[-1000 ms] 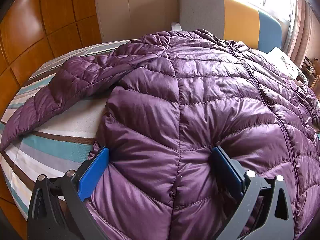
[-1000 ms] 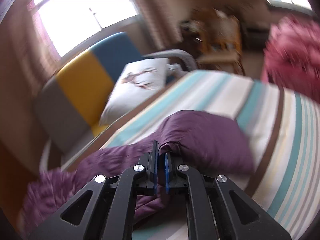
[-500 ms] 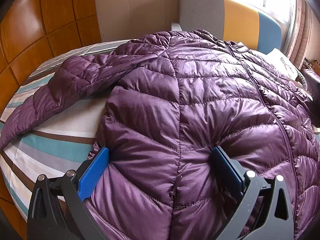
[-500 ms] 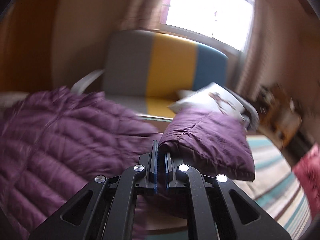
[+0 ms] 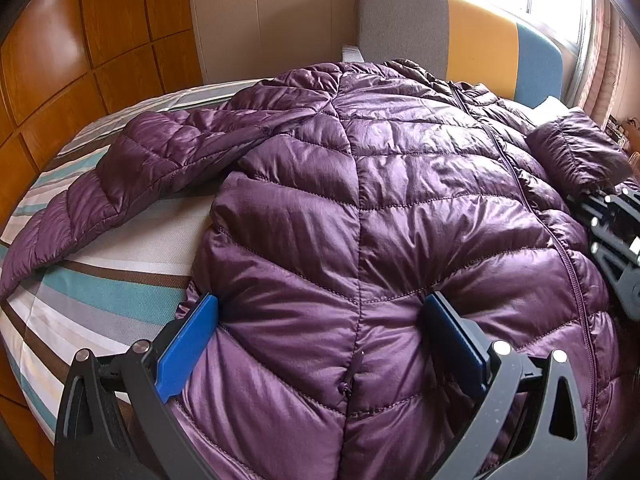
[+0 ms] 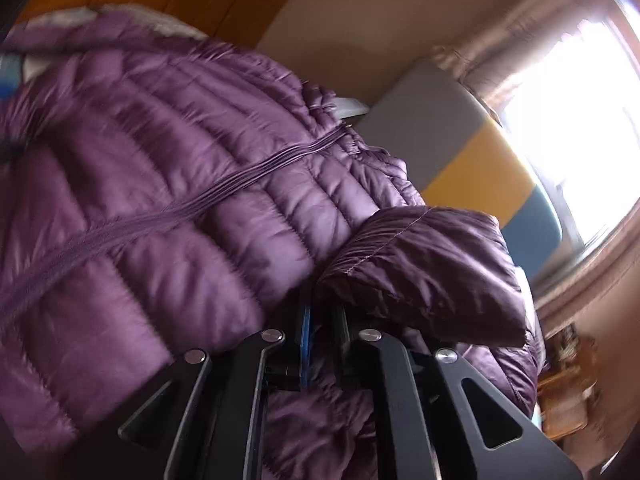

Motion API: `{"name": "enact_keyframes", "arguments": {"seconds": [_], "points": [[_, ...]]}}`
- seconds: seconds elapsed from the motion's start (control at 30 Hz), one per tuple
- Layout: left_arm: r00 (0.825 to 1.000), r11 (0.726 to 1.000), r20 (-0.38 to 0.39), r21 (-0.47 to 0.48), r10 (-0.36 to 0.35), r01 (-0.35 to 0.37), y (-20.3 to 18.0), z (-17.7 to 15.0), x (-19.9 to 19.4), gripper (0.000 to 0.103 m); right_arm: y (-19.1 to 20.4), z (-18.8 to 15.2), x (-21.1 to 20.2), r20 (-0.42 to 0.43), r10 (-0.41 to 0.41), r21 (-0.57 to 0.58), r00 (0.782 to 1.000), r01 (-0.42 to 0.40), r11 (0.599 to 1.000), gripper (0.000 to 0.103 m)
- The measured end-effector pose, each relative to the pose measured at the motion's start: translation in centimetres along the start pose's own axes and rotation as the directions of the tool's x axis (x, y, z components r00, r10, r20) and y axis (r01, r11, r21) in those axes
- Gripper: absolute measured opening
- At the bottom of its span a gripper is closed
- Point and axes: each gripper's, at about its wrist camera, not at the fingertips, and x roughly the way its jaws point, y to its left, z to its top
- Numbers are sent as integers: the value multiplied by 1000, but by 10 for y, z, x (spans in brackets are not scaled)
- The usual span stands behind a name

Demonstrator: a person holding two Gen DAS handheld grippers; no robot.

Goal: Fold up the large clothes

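The quilted purple down jacket (image 5: 360, 208) lies front-up, zipper closed, across the striped bedspread (image 5: 92, 292), filling most of the bed. The left gripper (image 5: 320, 336) has its blue-padded jaws spread wide and pressed into the hem, pinning the body without pinching anything. The right gripper (image 6: 320, 332) has its jaws clamped tight on the cuff of the right sleeve (image 6: 432, 264), carrying it over the chest.

To do this fold well, I'd say lay that sleeve flat across the front, cuff pointing toward the far shoulder, and let go only once the padding settles. It's puffy fabric and will likely spring back, so the left pin should hold firm.

The other sleeve (image 5: 120, 184) sprawls out on open bedspread on the left, near the bed's edge, with the wooden wall panelling (image 5: 80, 60) beyond. The grey, yellow and blue headboard (image 5: 460, 28) closes off the far side.
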Motion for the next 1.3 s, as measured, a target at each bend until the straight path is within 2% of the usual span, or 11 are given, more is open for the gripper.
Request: {"name": "enact_keyframes", "arguments": {"seconds": [0.07,0.2,0.33,0.47,0.6,0.7,0.9,1.0,1.13,1.23,1.3], "points": [[1000,1000,-1,-1,0,0,0,0,0,101,-5,-2,-6,3,26,30,1000,-26,999,10],[1000,1000,-20,3,5,-5,-2,5,-2,101,-19,-11,-31,54,31,126,998,-37,991,66],[998,997,39,64,-44,41,-21,21,-22,101,-42,-22,-50,78,-15,273,997,-7,962,68],[997,990,62,136,-51,42,-44,31,-21,101,-88,-41,-53,91,-12,517,996,-37,855,68],[1000,989,20,148,-2,-1,-47,23,-1,101,-110,-32,-36,129,49,621,990,-119,774,68],[999,996,18,80,-27,25,-35,15,-2,101,-105,-11,-11,109,117,618,987,-160,770,68],[999,999,11,35,-42,42,-23,15,-6,101,-54,29,-17,198,222,430,955,-289,856,68],[998,998,16,43,-55,54,-29,22,-7,101,-47,22,-36,197,148,395,969,-217,893,68],[995,994,41,62,-94,91,-49,39,-9,101,-69,-11,-48,126,-28,508,992,-40,860,68],[988,988,64,77,-142,137,-73,61,-10,101,-95,-41,-52,21,-161,630,987,112,768,68],[979,976,89,131,-184,172,-101,77,-14,101,-116,-67,-58,-79,-256,717,964,233,657,76]]}}
